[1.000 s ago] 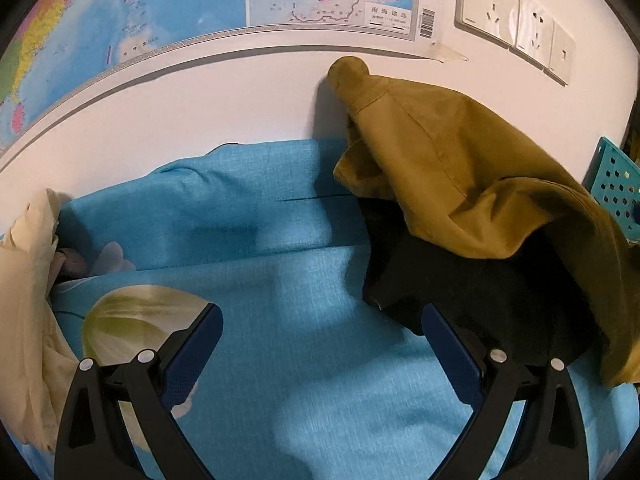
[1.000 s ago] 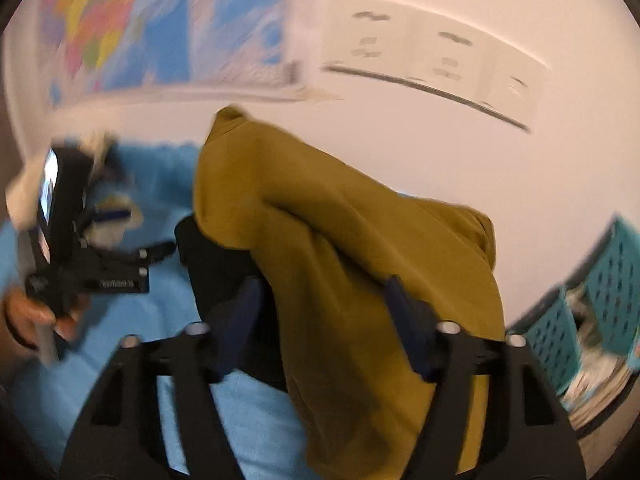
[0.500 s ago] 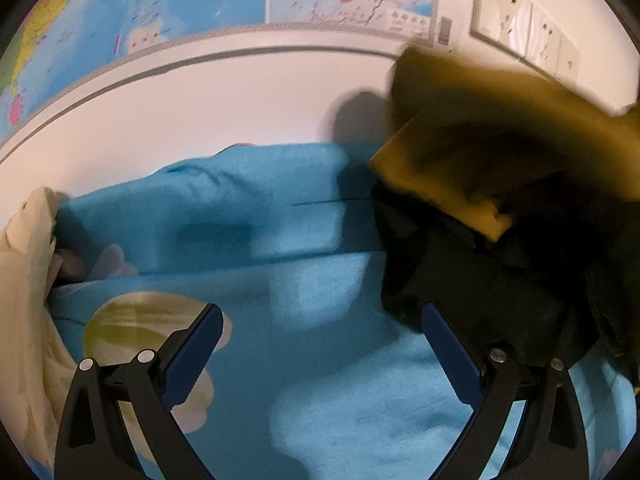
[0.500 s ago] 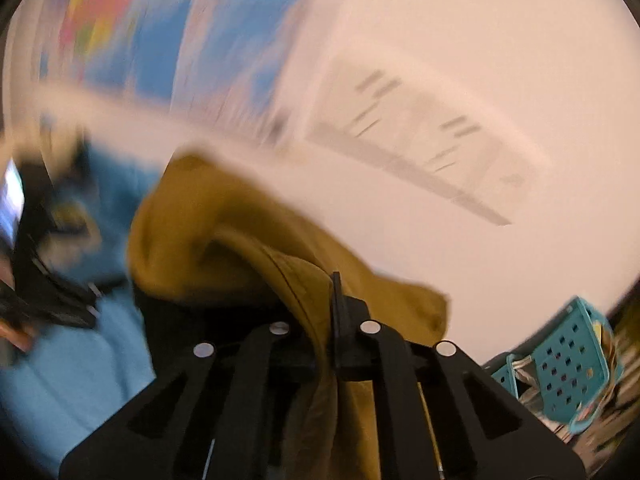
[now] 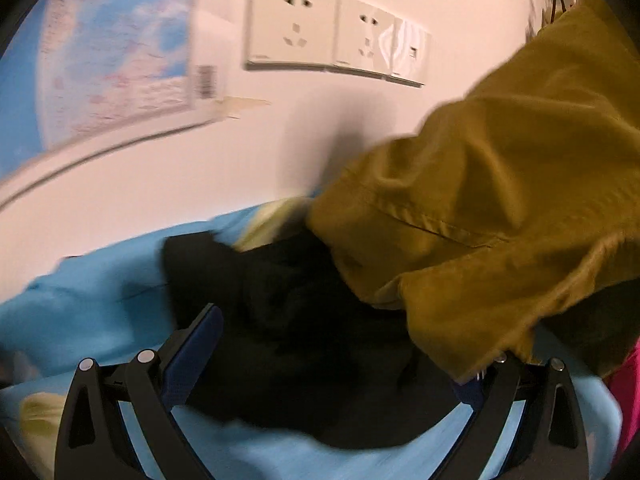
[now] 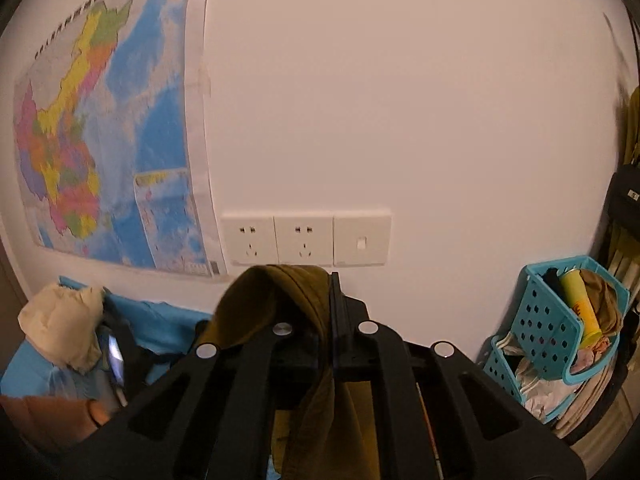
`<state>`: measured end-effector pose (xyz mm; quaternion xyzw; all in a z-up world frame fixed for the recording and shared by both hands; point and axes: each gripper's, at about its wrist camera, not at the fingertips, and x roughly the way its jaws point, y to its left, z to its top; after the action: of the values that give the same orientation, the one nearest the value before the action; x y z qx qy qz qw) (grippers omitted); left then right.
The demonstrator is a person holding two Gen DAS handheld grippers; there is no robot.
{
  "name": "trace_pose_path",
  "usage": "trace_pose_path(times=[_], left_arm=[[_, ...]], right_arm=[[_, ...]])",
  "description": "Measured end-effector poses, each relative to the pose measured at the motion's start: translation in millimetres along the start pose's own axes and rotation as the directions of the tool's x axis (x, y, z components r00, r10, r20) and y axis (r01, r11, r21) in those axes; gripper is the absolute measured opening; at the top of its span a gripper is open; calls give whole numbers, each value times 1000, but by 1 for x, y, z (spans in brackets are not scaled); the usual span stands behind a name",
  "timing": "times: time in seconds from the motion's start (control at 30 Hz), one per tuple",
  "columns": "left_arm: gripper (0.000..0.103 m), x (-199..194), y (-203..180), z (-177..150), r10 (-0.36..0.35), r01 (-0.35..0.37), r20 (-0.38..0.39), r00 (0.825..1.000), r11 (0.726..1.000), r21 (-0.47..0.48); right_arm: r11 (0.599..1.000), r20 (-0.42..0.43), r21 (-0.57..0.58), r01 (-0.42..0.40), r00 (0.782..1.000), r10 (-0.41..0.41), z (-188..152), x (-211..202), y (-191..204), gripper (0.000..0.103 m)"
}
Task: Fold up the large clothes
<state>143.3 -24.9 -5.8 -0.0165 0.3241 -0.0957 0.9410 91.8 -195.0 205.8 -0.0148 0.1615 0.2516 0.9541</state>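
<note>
Blue bedsheet is lying under everything. Olive garment is hanging up off the bed, over black clothing. R gripper jaws are clamped on olive fabric; L gripper jaws are standing apart around the black cloth.

Home bedroom. Bed with bright blue floral sheet set against plain white wall. Colourful map poster taped to wall, beside row of white wall sockets. Turquoise plastic baskets stacked in corner, stuffed with household odds and ends. Loose clothes heaped on bed: olive garment, black garment.
</note>
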Motion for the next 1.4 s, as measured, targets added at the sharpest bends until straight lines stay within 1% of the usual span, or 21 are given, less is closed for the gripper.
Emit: trace_pose_path(times=[0.1,0.17,0.23,0.43,0.5,0.6,0.63,0.73,0.8,0.83,0.87,0.9,0.93,1.0,1.07,1.17,1.23,1.27,1.3,1.33,1.4], left_arm=[[96,11,-7,10,-5,5,30,1000,1000,-2],[94,15,-11,21,14,-14,61,998,1000,0],[94,12,-15,26,-24,23,82,996,1000,18],[96,-18,-22,9,-57,48,150,987,997,66],[96,-27,-34,4,-67,49,188,980,994,98],[96,-38,-53,3,-42,9,226,973,989,148],[96,-36,-57,9,-13,-22,243,970,990,141],[96,-45,-49,31,-20,6,284,959,999,47],[77,-58,-35,48,-47,48,334,941,999,7],[42,-69,-30,56,-78,81,345,935,997,7],[15,-76,-25,61,-129,134,339,932,991,8],[11,-88,-18,66,-166,179,337,927,984,-8],[8,-107,-7,72,-201,225,363,910,974,-26],[7,-153,14,80,-263,306,427,865,951,-35],[6,-200,28,84,-279,327,476,834,945,-18],[6,-285,36,85,-223,256,559,799,967,21],[6,-343,35,77,-191,216,588,786,976,29],[6,-355,29,76,-179,198,593,785,980,34],[6,-373,33,74,-164,176,594,787,984,39],[6,-398,31,68,-133,133,591,795,990,44],[6,-430,30,53,-79,60,577,813,997,53]], right_arm=[[1000,36,-13,-10,999,10,14,-17,-1,4],[1000,63,-18,-9,998,10,25,-31,-2,4],[1000,90,-10,-12,996,13,35,-43,-4,4],[996,155,-77,-49,986,60,75,-86,16,4],[994,173,-94,-55,982,71,85,-101,25,4],[992,191,-101,-80,977,99,90,-120,32,4],[991,197,-102,-84,975,103,91,-128,34,4],[991,199,-95,-96,973,114,88,-144,37,4],[990,198,-95,-102,973,119,85,-153,39,4],[991,198,-97,-96,974,113,84,-159,40,4],[991,203,-95,-91,973,109,82,-166,39,4],[992,211,-91,-88,972,106,80,-173,38,4],[993,223,-84,-88,969,105,79,-181,36,4],[993,252,-61,-97,961,109,75,-202,30,4],[995,277,-44,-94,955,103,70,-225,25,4],[992,295,-46,-120,947,128,58,-248,25,4],[987,291,-48,-150,943,158,46,-262,30,4],[984,283,-41,-173,942,178,39,-266,33,4],[981,280,-44,-191,940,195,35,-269,37,4],[975,281,-57,-216,933,224,28,-274,43,4],[962,280,-67,-265,920,273,17,-284,53,4]])
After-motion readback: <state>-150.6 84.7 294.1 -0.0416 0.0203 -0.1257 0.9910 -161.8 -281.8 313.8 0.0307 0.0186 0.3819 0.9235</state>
